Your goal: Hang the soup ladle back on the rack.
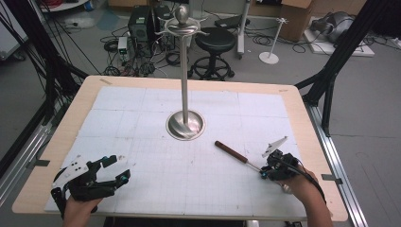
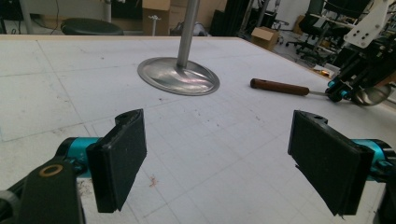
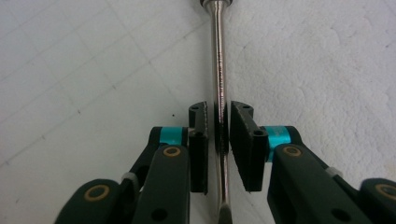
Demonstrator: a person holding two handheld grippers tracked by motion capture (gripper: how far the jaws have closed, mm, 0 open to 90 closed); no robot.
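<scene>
A ladle point(image 1: 231, 151) with a brown wooden handle and a thin metal shaft lies on the white mat, right of centre. My right gripper point(image 1: 263, 172) sits low at the shaft's near end. In the right gripper view the shaft point(image 3: 218, 56) runs between the two pads of my right gripper point(image 3: 218, 140); the pads stand close on both sides with a thin gap on the left. The left gripper view shows the wooden handle point(image 2: 279, 87) and the ladle's shiny bowl behind that gripper point(image 2: 338, 88). My left gripper point(image 1: 118, 168) rests at the near left, its jaws wide apart point(image 2: 219, 158) and holding nothing.
A tall metal stand with a round base point(image 1: 185, 124) and hooked arms at its top stands at the middle of the mat point(image 2: 178, 77). The wooden table's edges point(image 1: 312, 142) frame the mat. Beyond are a stool point(image 1: 215, 42), cables and boxes on the floor.
</scene>
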